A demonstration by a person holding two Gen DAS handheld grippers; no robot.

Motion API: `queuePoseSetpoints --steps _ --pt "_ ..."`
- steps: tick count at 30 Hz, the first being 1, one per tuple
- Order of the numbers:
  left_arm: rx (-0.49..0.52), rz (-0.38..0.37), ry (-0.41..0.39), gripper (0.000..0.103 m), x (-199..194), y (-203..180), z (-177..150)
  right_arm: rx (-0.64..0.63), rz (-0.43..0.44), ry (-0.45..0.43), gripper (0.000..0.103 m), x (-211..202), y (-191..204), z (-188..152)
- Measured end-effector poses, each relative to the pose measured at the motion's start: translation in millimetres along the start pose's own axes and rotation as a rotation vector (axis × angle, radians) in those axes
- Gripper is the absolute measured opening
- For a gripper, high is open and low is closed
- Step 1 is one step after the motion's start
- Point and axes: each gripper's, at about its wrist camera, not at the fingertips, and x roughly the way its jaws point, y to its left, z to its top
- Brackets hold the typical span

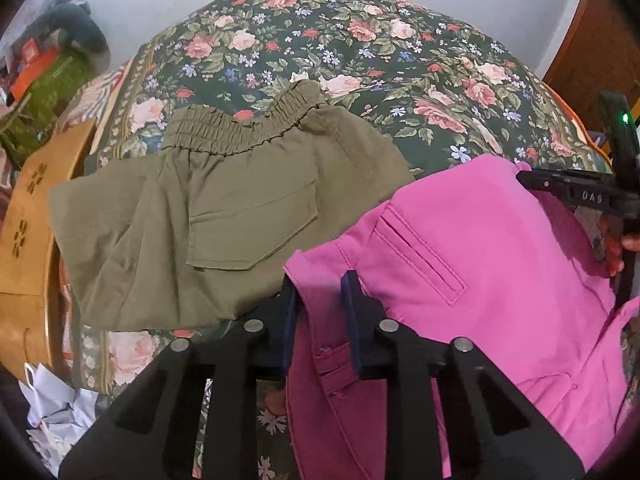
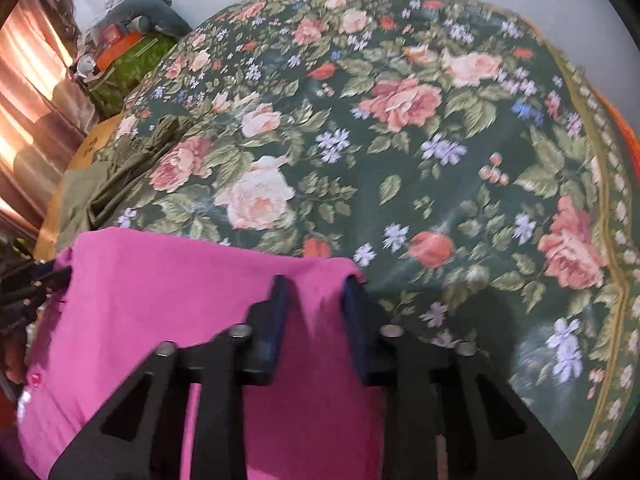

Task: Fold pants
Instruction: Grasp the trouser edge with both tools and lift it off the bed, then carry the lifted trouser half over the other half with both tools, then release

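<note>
Bright pink pants (image 1: 480,240) lie on the floral bedcover (image 1: 360,60), back pocket up, at the right of the left wrist view. My left gripper (image 1: 320,300) is shut on their near left waistband corner, with pink cloth pinched between the dark pads. In the right wrist view the same pink pants (image 2: 160,280) fill the lower left, and my right gripper (image 2: 316,300) is shut on their far right corner. A black finger (image 1: 560,188) of the right gripper shows at the pants' far edge. Folded olive pants (image 1: 224,216) with an elastic waist lie just left of the pink ones.
A wooden box (image 1: 36,220) stands at the bed's left edge, with crumpled paper (image 1: 60,412) below it. Clutter is piled at the back left (image 1: 60,40). A brown door (image 1: 592,52) is at the far right. A curtain (image 2: 32,100) hangs to the left. Bare bedcover (image 2: 400,140) stretches ahead.
</note>
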Motion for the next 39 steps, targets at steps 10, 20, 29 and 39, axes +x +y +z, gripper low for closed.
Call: queuePoseSetpoints --steps 10,20,29,39 --pt "0.078 0.095 -0.082 0.013 -27 -17 6 -0.074 -0.118 -0.123 0.004 -32 12 -1" --pt "0.11 0.073 -0.24 0.013 -101 -45 34 -0.066 -0.125 -0.31 0.003 -131 13 22" --pt "0.113 0.037 -0.266 0.013 -145 -60 28 -0.089 -0.135 -0.379 0.003 -188 25 -8" --pt "0.152 0.056 -0.297 0.013 -185 -81 -15 -0.072 -0.08 -0.4 0.003 -226 44 -72"
